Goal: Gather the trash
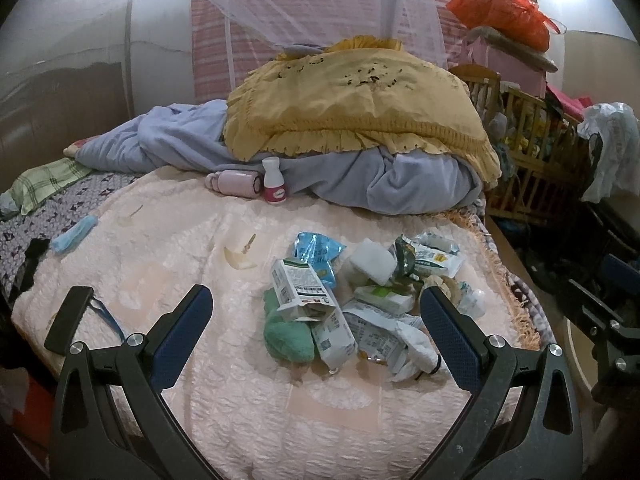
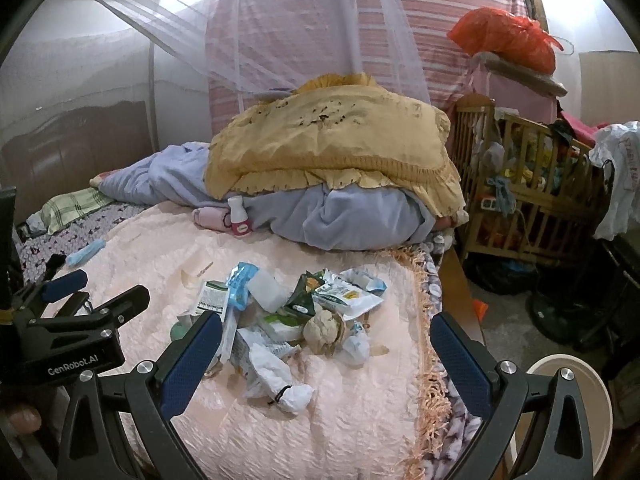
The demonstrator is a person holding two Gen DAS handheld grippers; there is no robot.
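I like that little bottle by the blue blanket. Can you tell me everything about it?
The bottle is small, white and plastic-looking, with a white cap and a pink label bearing a white oval. It stands upright on the pink bedspread, against the blue blanket, right beside a pink roll lying on its side.

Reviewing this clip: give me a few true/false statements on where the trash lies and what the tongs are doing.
1. Both tongs, left tongs and right tongs, are open and empty. True.
2. The trash pile lies on the floor. False: it lies on the pink bedspread.
3. A white bottle stands upright by the blue blanket. True.
4. The yellow pillow lies under the blanket. False: it is on top.
5. A wooden crib stands beside the bed. True.
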